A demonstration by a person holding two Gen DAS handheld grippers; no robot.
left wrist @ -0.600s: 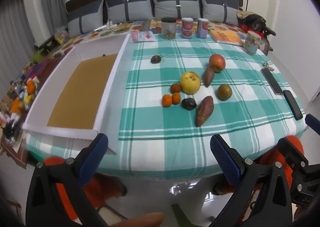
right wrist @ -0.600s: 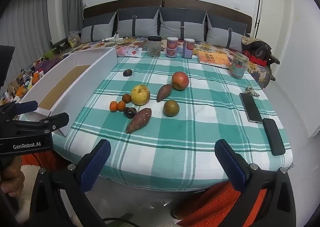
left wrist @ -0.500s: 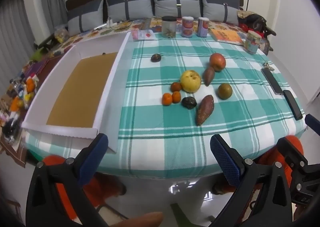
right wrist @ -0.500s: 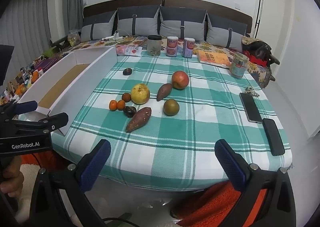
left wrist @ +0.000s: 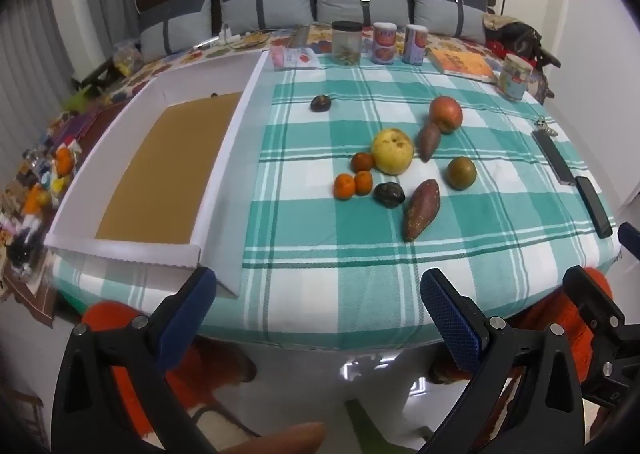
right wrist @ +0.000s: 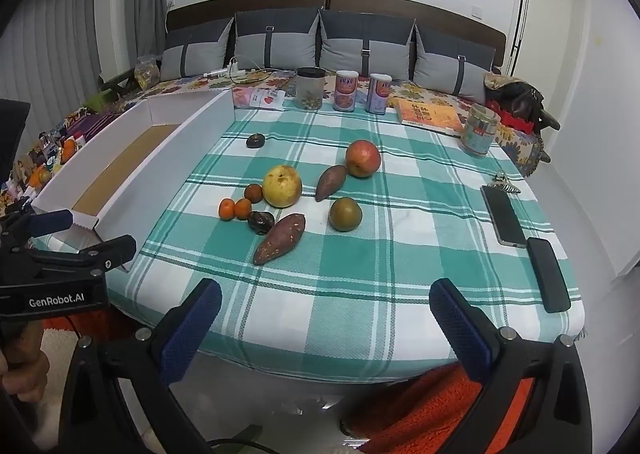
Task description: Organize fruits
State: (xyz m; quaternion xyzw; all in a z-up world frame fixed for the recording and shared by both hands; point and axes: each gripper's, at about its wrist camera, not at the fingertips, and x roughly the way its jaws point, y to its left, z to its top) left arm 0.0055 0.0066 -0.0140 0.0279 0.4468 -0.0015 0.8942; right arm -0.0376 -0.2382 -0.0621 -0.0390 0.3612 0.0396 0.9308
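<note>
Almost nothing changed: both grippers, left gripper [left wrist: 316,296] and right gripper [right wrist: 326,304], still hover with fingers spread, empty; fruits [left wrist: 392,152] remain mid-counter [left wrist: 320,254], white box [left wrist: 224,150] left, so sorting has not begun

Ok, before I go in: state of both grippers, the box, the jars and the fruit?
left gripper: open, holding nothing, short of the table edge
right gripper: open, holding nothing
white box: open-topped, no fruit inside
dark-lidded jar: upright, lid on
two cans: upright
yellow pear: loose on the cloth
large sweet potato: lying flat
</note>
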